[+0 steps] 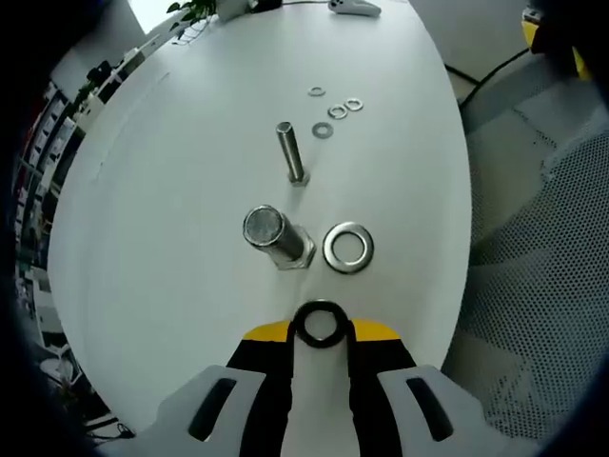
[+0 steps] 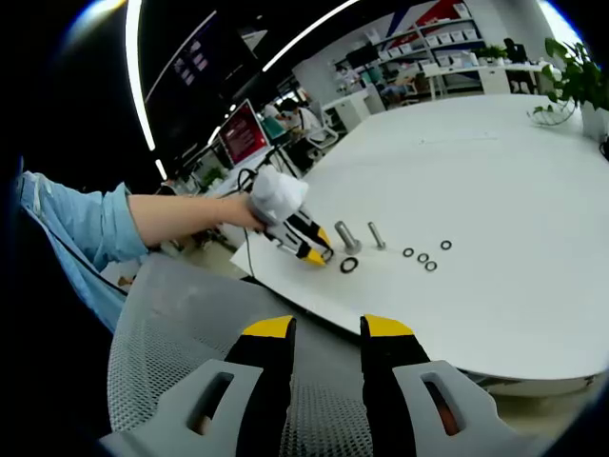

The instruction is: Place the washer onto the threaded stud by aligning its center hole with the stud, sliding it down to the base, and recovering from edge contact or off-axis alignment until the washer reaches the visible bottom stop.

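Left gripper view first: my left claw (image 1: 321, 335) hovers low over the white tabletop (image 1: 190, 171), pinching a dark washer (image 1: 320, 324) at its tips, the ring standing upright. Just beyond it stands the large threaded stud (image 1: 271, 236), with a big silver washer (image 1: 348, 248) lying flat to its right. Farther off, a slimmer bolt (image 1: 289, 152) stands upright and four small washers (image 1: 331, 109) are scattered.

Right gripper view: my right claw (image 2: 326, 335) hangs off the tabletop's near edge over grey mesh (image 2: 181, 333), narrowly parted and holding nothing. Far left, a sleeved arm (image 2: 143, 221) reaches in, level; its hand is hidden behind the left claw's white housing.
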A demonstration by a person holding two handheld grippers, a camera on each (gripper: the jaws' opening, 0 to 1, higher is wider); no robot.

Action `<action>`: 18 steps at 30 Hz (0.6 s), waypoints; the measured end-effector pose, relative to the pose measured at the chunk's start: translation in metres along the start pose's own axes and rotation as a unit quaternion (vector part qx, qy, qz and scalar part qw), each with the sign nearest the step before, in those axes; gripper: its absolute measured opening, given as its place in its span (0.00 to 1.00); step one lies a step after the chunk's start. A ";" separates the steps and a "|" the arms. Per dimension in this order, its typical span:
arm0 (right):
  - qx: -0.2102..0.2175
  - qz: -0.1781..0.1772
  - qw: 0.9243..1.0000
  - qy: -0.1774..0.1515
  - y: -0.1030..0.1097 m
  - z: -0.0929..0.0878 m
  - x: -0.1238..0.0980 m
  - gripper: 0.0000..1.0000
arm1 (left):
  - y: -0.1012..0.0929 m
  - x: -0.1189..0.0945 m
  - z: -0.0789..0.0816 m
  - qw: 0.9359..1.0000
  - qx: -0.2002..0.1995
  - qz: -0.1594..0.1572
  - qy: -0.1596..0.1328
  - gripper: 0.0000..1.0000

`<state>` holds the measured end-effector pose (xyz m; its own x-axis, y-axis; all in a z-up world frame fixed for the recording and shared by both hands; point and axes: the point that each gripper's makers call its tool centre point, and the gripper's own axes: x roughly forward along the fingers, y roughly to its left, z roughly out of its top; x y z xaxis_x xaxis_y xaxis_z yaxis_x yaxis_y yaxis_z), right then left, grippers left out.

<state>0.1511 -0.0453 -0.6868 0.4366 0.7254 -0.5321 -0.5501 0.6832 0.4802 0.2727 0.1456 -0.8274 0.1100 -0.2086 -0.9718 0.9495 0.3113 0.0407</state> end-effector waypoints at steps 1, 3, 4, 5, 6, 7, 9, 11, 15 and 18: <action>0.000 0.000 1.000 -0.001 0.000 0.000 0.000 0.29 | 0.001 -0.002 0.001 1.000 0.000 0.001 0.000 0.19; 0.000 0.000 1.000 -0.002 0.000 0.001 0.000 0.29 | 0.002 -0.006 0.005 1.000 -0.001 0.001 -0.002 0.19; 0.000 0.000 1.000 -0.002 0.000 0.001 0.000 0.29 | 0.002 -0.009 0.006 1.000 -0.001 0.001 -0.004 0.19; 0.000 0.000 1.000 -0.003 0.000 0.001 0.000 0.29 | 0.002 -0.011 0.008 1.000 -0.001 0.001 -0.005 0.19; 0.000 0.001 1.000 -0.003 0.000 0.001 0.000 0.29 | 0.002 -0.014 0.010 1.000 -0.001 0.001 -0.006 0.19; 0.000 0.001 1.000 -0.003 0.000 0.001 0.000 0.29 | 0.002 -0.016 0.011 1.000 0.001 0.000 -0.007 0.19; -0.001 0.002 1.000 -0.003 0.000 0.001 0.000 0.29 | 0.001 -0.020 0.014 1.000 0.004 0.000 -0.007 0.19; 0.000 0.002 1.000 -0.003 0.000 0.001 0.000 0.29 | 0.001 -0.024 0.017 1.000 0.008 0.001 -0.006 0.19; -0.001 0.002 1.000 -0.004 0.000 0.002 0.000 0.29 | 0.000 -0.033 0.022 1.000 0.010 0.002 -0.011 0.19; -0.001 0.002 1.000 -0.004 0.000 0.002 0.000 0.29 | -0.002 -0.039 0.026 1.000 0.012 0.003 -0.017 0.19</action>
<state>0.1521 -0.0452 -0.6852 0.4400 0.7295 -0.5236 -0.5539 0.6794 0.4812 0.2743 0.1291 -0.7830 0.1251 -0.2381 -0.9631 0.9556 0.2901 0.0524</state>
